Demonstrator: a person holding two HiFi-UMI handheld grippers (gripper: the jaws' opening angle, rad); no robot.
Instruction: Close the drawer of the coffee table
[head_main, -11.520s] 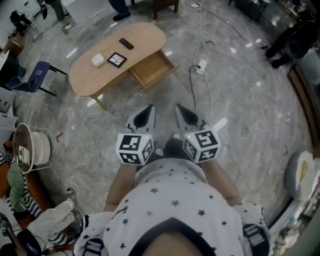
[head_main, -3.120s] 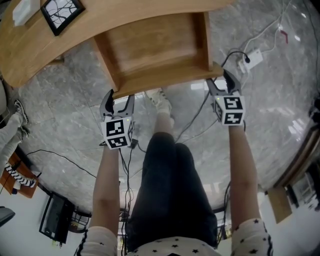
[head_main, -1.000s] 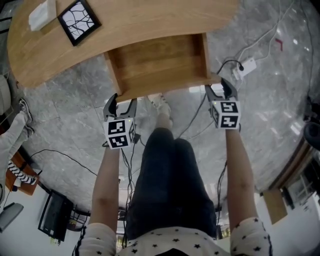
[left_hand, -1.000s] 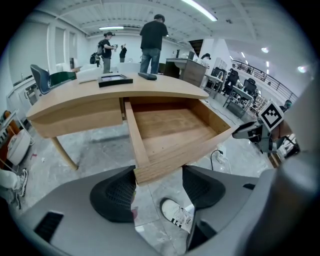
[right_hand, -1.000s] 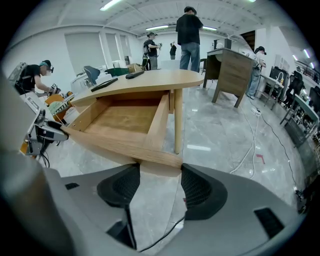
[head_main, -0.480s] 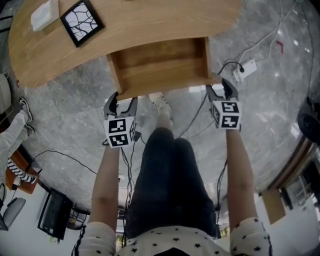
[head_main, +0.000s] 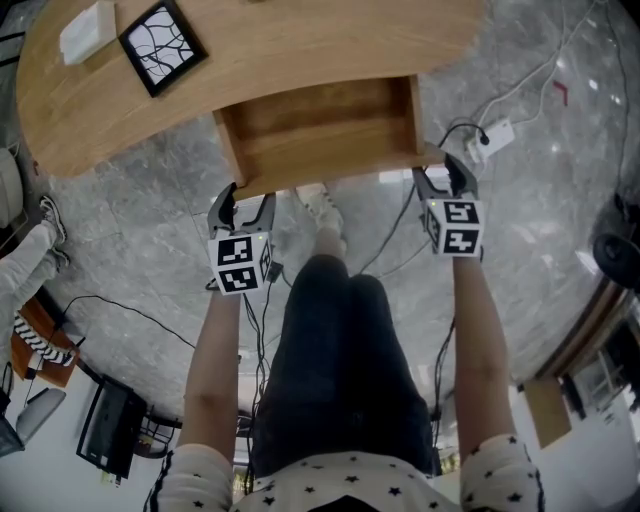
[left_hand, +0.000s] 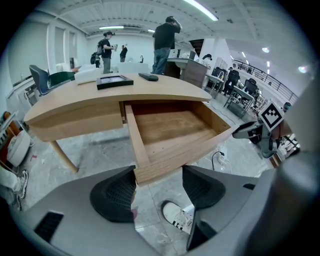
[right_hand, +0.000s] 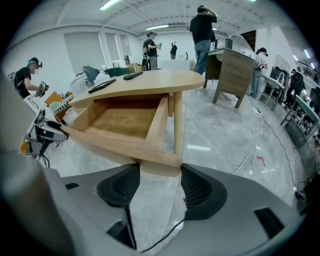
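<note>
The light wooden coffee table (head_main: 250, 55) has its drawer (head_main: 320, 125) partly pulled out toward me, empty inside. My left gripper (head_main: 240, 197) is open at the drawer front's left corner, and that corner sits between its fingers (left_hand: 114, 195) in the left gripper view. My right gripper (head_main: 443, 172) is open at the front's right corner. The right gripper view shows the drawer's front board (right_hand: 125, 145) lying between the two pads, right gripper (right_hand: 159, 182) open around it. The left gripper (left_hand: 159, 185) is likewise spread around the wood of the drawer (left_hand: 170, 130).
On the tabletop lie a black-framed picture (head_main: 163, 47), a white box (head_main: 88, 30) and a black remote (left_hand: 148, 76). A power strip (head_main: 497, 135) with cables lies on the floor at the right. My shoe (head_main: 320, 208) stands under the drawer front. A table leg (right_hand: 178, 120) stands beside the drawer.
The drawer has slid a little further in under the tabletop, and both grippers have followed with its front corners.
</note>
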